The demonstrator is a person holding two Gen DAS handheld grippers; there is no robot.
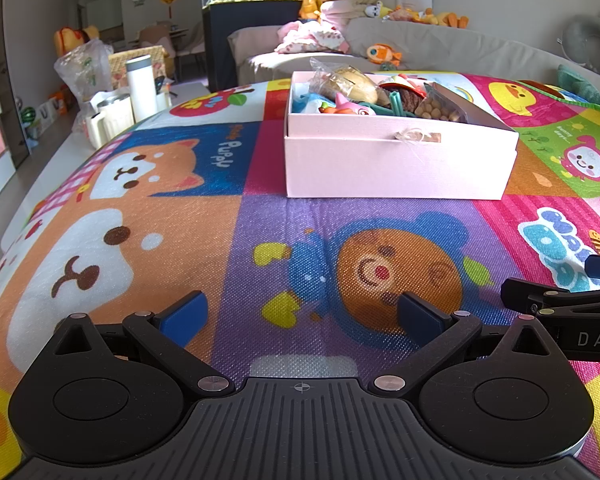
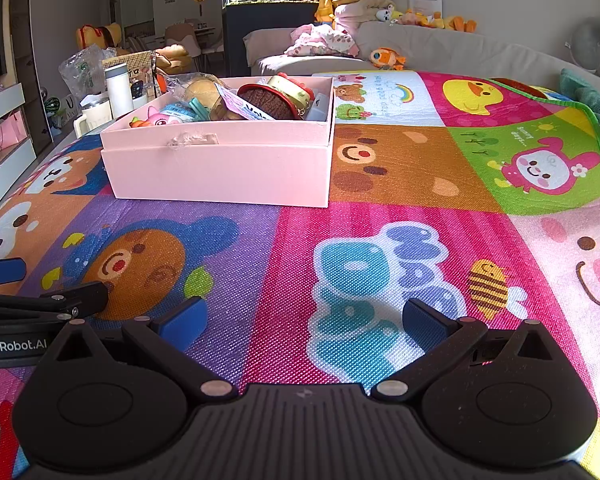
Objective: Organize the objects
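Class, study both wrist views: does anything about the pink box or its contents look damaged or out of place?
Yes. The pink box has a torn, scuffed patch on its front upper edge, with crumpled tape or paper stuck there. Its contents are piled loosely, and a clear plastic bag pokes above the rim. Nothing has spilled onto the play mat.

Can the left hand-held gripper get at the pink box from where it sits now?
Probably yes. The left hand-held gripper is open and empty, and only bare play mat lies between it and the pink box ahead.
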